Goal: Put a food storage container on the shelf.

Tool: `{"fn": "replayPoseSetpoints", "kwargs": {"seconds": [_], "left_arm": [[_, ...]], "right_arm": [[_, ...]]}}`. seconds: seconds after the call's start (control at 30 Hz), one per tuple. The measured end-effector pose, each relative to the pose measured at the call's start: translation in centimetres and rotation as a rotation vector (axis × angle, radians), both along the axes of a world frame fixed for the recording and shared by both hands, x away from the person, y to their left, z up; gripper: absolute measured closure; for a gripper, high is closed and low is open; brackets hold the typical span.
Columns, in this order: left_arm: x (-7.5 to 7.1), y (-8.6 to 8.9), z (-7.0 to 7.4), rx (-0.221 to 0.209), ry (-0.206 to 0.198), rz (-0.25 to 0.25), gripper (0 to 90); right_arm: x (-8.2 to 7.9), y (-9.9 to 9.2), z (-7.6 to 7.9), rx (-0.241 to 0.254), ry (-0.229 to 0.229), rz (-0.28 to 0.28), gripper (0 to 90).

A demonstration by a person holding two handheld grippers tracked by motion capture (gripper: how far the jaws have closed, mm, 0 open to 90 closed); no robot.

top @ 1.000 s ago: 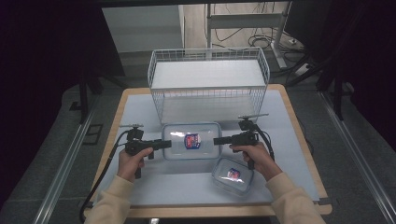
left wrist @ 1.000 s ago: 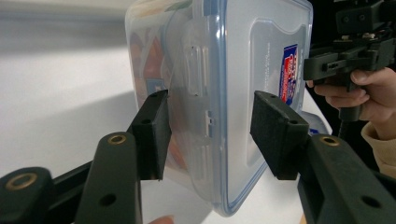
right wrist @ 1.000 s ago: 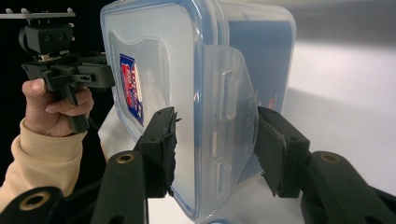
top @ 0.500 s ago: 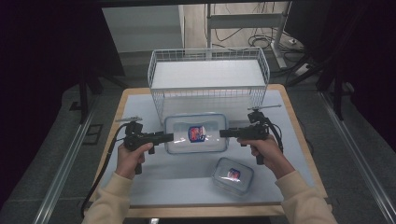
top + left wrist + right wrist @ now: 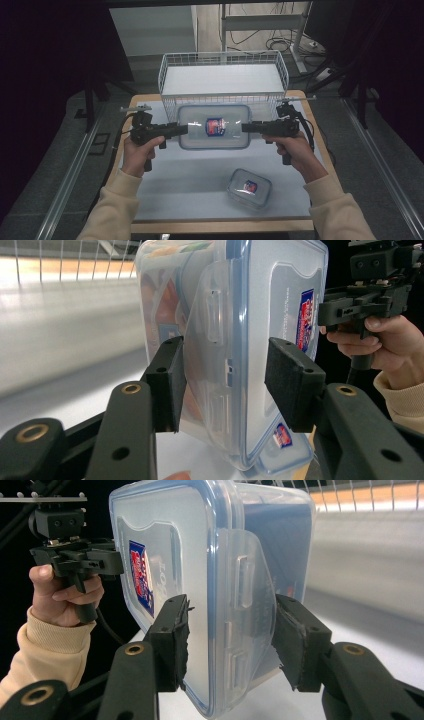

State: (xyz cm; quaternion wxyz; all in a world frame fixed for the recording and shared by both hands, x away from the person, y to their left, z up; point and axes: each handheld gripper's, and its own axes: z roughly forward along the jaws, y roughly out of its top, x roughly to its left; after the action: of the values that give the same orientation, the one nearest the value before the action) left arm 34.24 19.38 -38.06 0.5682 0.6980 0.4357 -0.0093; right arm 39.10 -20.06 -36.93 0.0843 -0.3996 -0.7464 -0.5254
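Nearest on the bench (image 5: 170,195), a small lidded container (image 5: 248,187) sits untouched toward the right. Beyond it, the large lidded container (image 5: 214,126) is held between the two grippers, apparently lifted off the bench just in front of the wire basket (image 5: 223,80). The left gripper (image 5: 181,130) grips its left end and the right gripper (image 5: 247,127) its right end, each pair of jaws part open and straddling the side latch flap; the right gripper's pads press the container, while the left gripper's far pad may stand slightly off. Judging by this, the lift looks done; placing it, perhaps into the empty basket, remains, then the small container.
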Motion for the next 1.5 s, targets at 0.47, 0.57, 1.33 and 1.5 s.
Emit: {"fn": "replayPoseSetpoints", "kwargs": {"seconds": [0.47,0.57,1.33,1.5], "left_arm": [[1.4,-0.5,4.4,0.005,-0.056,-0.006,51.9],[1.7,-0.5,4.7,-0.002,-0.061,-0.006,51.9],[8.2,-0.6,7.6,-0.019,-0.063,-0.003,51.9],[10.1,-0.7,7.4,-0.030,-0.028,0.001,51.8]], "right_arm": [[0.8,-0.6,4.5,0.012,-0.069,-0.017,50.3],[1.1,-0.6,5.1,0.007,-0.079,-0.018,50.3],[6.8,-0.7,8.3,0.006,-0.071,-0.037,50.2],[8.9,-0.7,8.4,0.000,-0.050,-0.044,50.0]]}}
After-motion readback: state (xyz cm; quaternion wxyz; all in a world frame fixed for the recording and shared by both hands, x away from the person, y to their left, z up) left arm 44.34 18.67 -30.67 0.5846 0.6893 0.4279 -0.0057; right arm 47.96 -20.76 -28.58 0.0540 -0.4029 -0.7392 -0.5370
